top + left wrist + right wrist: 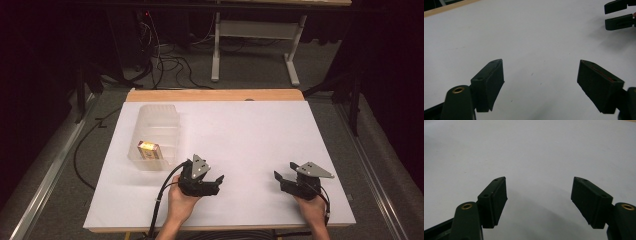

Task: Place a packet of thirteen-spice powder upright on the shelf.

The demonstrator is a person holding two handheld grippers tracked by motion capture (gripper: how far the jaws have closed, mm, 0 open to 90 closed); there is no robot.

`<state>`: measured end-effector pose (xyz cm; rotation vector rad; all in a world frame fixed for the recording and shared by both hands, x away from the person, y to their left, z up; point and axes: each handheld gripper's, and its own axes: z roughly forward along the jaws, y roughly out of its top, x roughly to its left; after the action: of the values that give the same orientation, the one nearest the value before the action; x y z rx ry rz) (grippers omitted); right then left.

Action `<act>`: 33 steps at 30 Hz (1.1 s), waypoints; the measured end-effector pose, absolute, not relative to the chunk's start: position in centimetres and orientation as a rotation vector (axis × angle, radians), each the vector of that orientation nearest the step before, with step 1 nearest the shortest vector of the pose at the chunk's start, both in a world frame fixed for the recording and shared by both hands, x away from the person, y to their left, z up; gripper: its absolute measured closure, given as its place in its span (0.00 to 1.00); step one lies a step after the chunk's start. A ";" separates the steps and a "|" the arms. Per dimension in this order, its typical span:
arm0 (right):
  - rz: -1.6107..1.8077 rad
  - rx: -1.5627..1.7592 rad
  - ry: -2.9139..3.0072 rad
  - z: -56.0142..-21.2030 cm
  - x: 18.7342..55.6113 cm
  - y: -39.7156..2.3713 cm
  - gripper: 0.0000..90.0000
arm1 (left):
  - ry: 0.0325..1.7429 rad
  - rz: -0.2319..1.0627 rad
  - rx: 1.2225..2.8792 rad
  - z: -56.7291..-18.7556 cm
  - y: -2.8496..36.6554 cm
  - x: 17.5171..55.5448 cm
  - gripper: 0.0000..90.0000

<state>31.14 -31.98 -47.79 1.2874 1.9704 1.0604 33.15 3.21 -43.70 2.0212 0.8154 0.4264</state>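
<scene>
Left gripper (218,181) sat near the front edge of the white table (250,130), jaws wide apart with nothing between them, only bare tabletop seen past them in the left gripper view; right gripper (278,177) sat well apart at the front right, jaws likewise spread and empty, pointing toward the left one. Nearest item was a small yellow-and-red box (149,149) lying inside a clear plastic bin (155,116) at the table's left, just beyond and left of the left gripper, not touched by either. Bin stood open-topped, box at its near end.
</scene>
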 end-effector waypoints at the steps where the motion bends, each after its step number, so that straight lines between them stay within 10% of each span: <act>1: 1.060 1.288 1.970 -47.8 31.1 -32.0 0.32 | 0.817 0.425 2.020 -43.8 3.2 33.1 0.24; 33: 1.064 1.285 1.970 -47.8 31.1 -32.0 0.32 | 0.867 0.380 2.026 -45.7 2.2 34.3 0.24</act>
<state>31.13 -32.00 -47.79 1.2848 1.9698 1.0642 34.31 2.19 -45.74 2.0263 0.8673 0.3798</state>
